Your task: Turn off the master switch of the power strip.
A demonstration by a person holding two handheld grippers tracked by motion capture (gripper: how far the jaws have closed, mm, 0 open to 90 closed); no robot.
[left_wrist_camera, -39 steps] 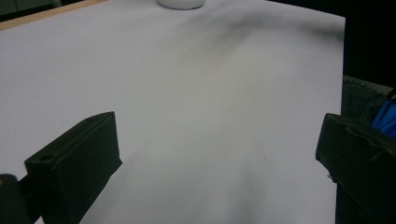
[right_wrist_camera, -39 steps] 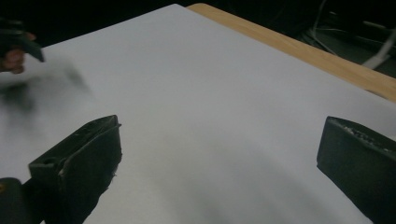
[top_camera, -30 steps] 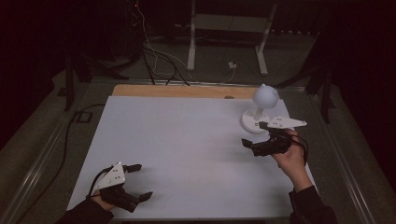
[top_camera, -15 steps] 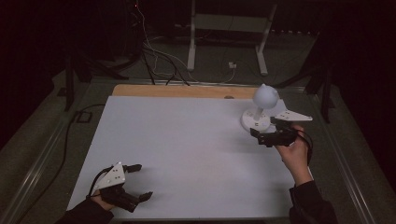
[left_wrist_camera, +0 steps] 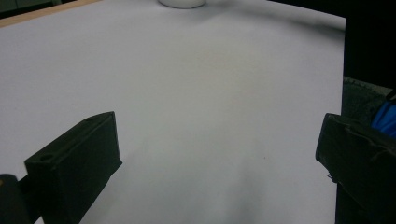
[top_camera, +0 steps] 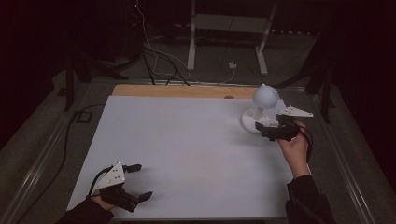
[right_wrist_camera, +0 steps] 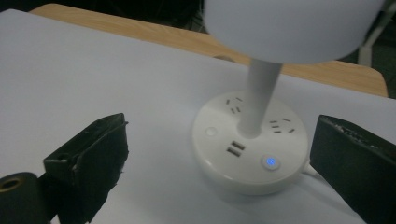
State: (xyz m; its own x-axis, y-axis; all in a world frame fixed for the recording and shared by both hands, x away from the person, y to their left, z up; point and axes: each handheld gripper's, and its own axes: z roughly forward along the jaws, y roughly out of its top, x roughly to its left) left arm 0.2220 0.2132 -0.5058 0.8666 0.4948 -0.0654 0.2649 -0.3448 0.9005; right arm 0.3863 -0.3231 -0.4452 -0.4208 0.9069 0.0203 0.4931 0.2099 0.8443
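We are seeing a white lamp (top_camera: pixel 261 112) standing at the far right of the table (top_camera: pixel 187 154), near its back edge. In the right gripper view its round base (right_wrist_camera: pixel 250 149) is carrying socket slots, two USB ports, a small round button and a glowing blue button (right_wrist_camera: pixel 270 162); a white stem is rising from the middle to a rounded shade (right_wrist_camera: pixel 294 28) at the top of that view. A white cord is leaving the base on its right side.

Nothing is standing between the right gripper (top_camera: pixel 275 129) and the lamp. We are seeing that gripper hovering just beside the base on the near side, jaws spread wide, gripping nothing and not touching the base. The base is sitting between the two jaws in its own view, slightly ahead of them.

The left gripper (top_camera: pixel 122 189) is sitting at the near left corner, well apart from the lamp, jaws also spread wide and empty, with bare table between them. Cables and a metal stand are lying on the floor behind the table.
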